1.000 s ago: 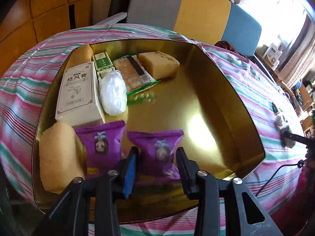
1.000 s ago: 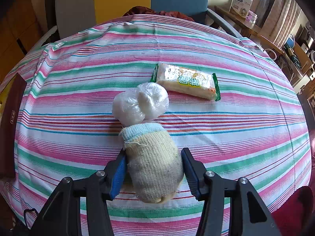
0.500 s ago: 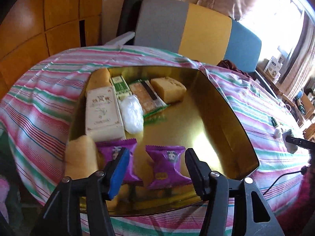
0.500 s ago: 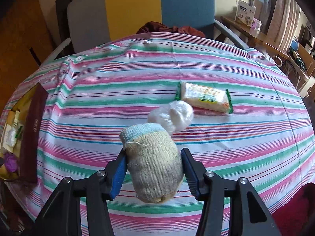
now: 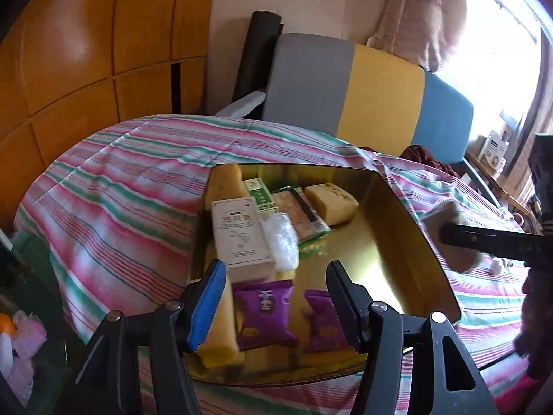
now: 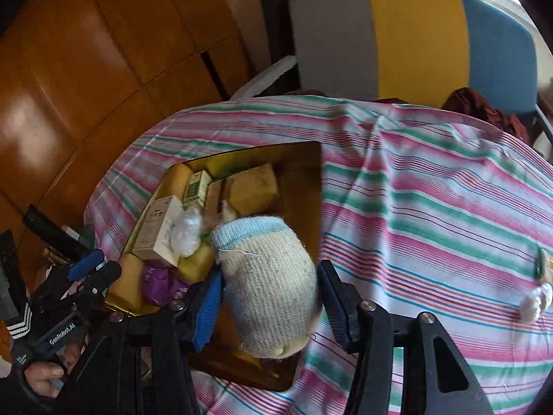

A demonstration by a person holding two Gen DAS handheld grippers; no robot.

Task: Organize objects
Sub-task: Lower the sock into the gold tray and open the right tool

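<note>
A gold tray (image 5: 397,228) on the striped tablecloth holds two purple snack packets (image 5: 264,313), a white box (image 5: 240,233), a clear bag (image 5: 281,240), yellow sponges and green packets. My left gripper (image 5: 271,299) is open and empty, held above the tray's near edge. My right gripper (image 6: 269,306) is shut on a rolled beige sock with a blue cuff (image 6: 268,282) and holds it above the tray's (image 6: 307,162) right side. The sock also shows at the right of the left wrist view (image 5: 449,228).
A grey, yellow and blue chair (image 5: 363,83) stands behind the table. A white bag (image 6: 535,302) and a green-edged packet (image 6: 541,264) lie on the cloth at the far right. Wooden panels (image 5: 69,62) line the left side.
My right gripper has carried the sock left from the middle of the table to over the tray. My left gripper has let go of the purple packet, opened and pulled back and up.
</note>
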